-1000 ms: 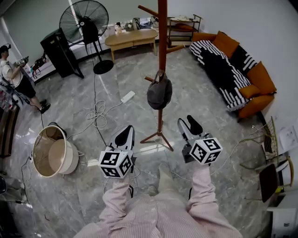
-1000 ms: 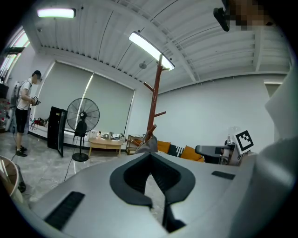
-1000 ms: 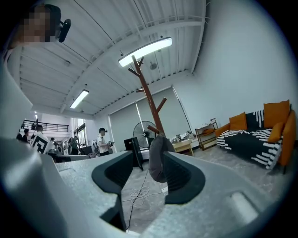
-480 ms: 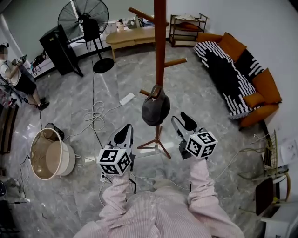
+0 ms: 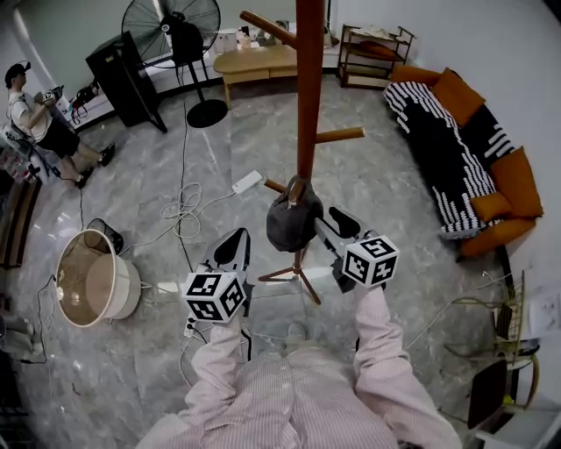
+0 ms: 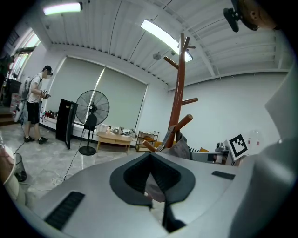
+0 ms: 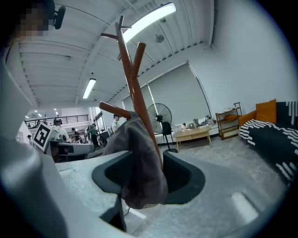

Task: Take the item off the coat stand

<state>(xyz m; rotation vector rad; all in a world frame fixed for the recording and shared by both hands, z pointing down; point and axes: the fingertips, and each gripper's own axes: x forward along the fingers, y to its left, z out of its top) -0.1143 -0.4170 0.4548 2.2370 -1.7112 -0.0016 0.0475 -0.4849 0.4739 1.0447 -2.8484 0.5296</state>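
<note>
Coat stand: a red-brown wooden pole with slanted pegs, standing on splayed feet on the grey marble floor, right in front of the person
Cap: a dark grey cap hangs from a short low peg of the stand, close against the pole and clear of the floor
Right gripper: the right gripper is up at the cap, just to its right in the head view; its own view shows the fingers apart with the cap hanging down in the gap between them, the pole just behind it; I see no squeeze on the cloth
Left gripper: the left gripper is held lower and to the left of the stand, apart from the cap; its fingers are closed together with nothing between them, and the cap and pole lie off to the right in its view
Sleeves: pink striped sleeves run up to both marker cubes
Left of the floor: a round beige bin, with white cables and a power strip between it and the stand
Far side: a black standing fan, a black cabinet, a low wooden bench with small items, a shelf unit
Right side: an orange sofa under a black-and-white throw
Far left: another person stands there, well away
</note>
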